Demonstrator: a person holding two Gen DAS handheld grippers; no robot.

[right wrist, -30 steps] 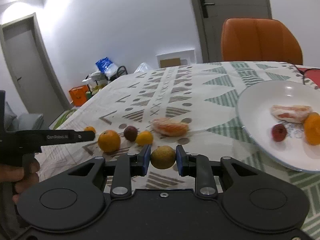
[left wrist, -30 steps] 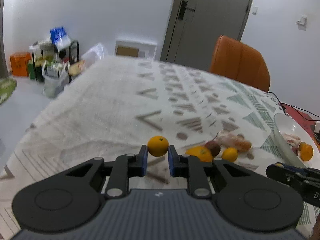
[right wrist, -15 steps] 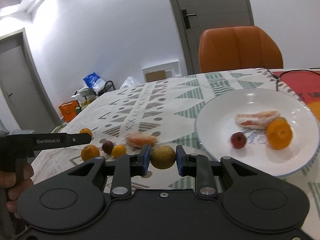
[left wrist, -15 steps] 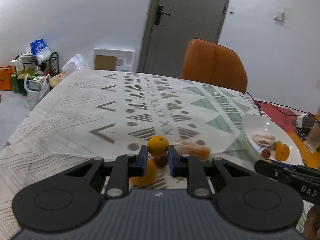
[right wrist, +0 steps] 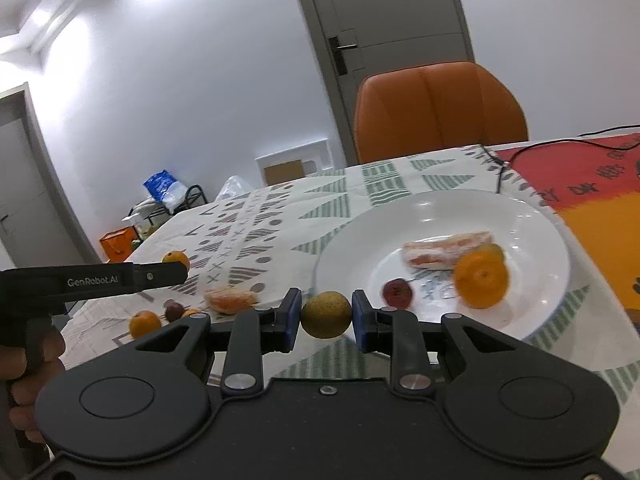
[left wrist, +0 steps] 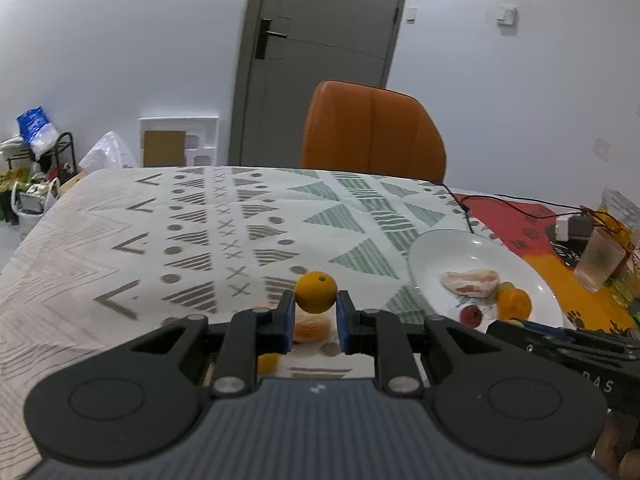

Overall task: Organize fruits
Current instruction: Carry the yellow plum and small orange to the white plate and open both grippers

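Clamping one small orange (left wrist: 315,291), the left gripper (left wrist: 315,322) faces three fruits on the plate (left wrist: 436,248); the right gripper (right wrist: 326,322) pinches one brownish fruit (right wrist: 326,314).

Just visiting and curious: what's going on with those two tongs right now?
Left tongs shut on small orange. Right tongs shut on yellow-green fruit, at the rim of the white plate. Nothing blocks the plate.
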